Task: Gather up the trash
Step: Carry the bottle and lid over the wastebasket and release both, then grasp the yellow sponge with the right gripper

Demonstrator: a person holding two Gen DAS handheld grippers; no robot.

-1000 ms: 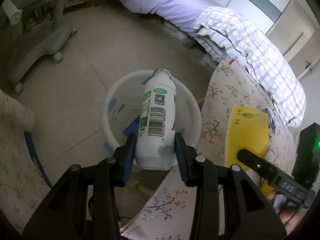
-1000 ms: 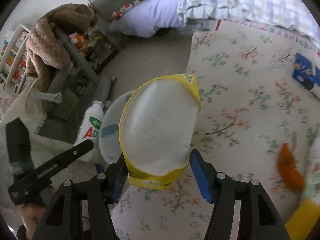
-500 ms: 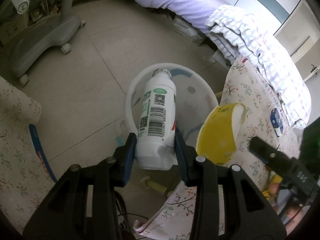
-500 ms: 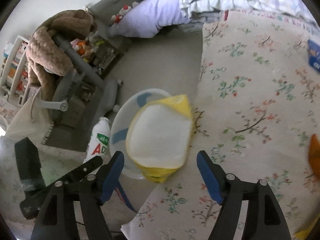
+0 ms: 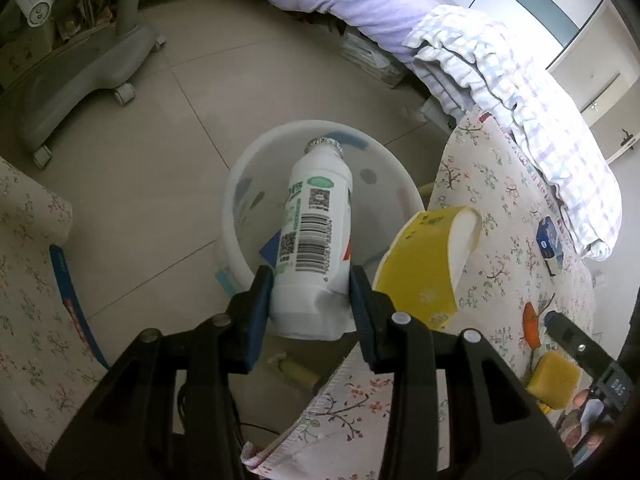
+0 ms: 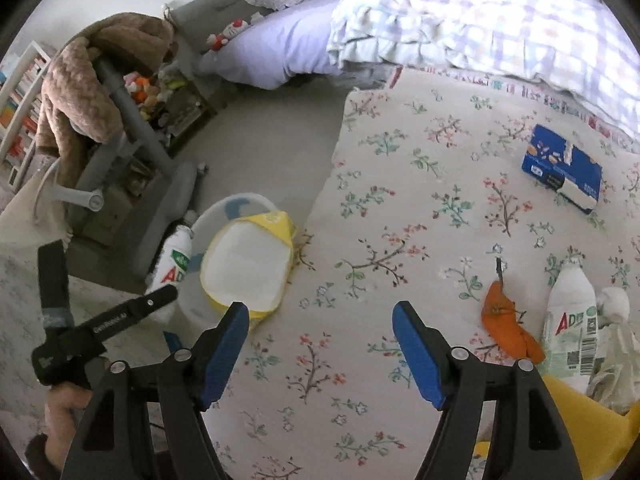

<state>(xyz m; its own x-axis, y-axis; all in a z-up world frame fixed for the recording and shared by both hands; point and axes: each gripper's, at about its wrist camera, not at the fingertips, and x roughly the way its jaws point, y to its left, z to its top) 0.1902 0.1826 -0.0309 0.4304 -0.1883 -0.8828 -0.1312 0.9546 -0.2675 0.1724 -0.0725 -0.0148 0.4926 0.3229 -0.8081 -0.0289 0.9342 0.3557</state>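
The white drink bottle (image 5: 316, 240) sits clamped at its base between the blue pads of your left gripper (image 5: 310, 300), directly above the open white bin (image 5: 240, 184) on the floor. Its long axis runs away from the gripper, cap end far and tilted down toward the bin's far wall. The bin lies straight below and ahead of the bottle, so the drop line appears clear; judge the next move as a simple release by the left hand.

The yellow packet (image 6: 248, 264) lies at the bin's right rim, against the left edge of the floral bedspread (image 6: 420, 200). No pad touches it. From these views you cannot tell whether it rests on the rim or is falling.

Your right gripper (image 6: 320, 340) holds nothing. Its jaws stand wide and are closing slightly, with only bedspread between them.

Remaining trash lies to the right of that gripper on the bedspread: an orange peel (image 6: 508, 320), a second white bottle (image 6: 572, 320) standing upright just beyond it, and a blue carton (image 6: 560, 168) farther off. Your right hand is the nearer one to all three.
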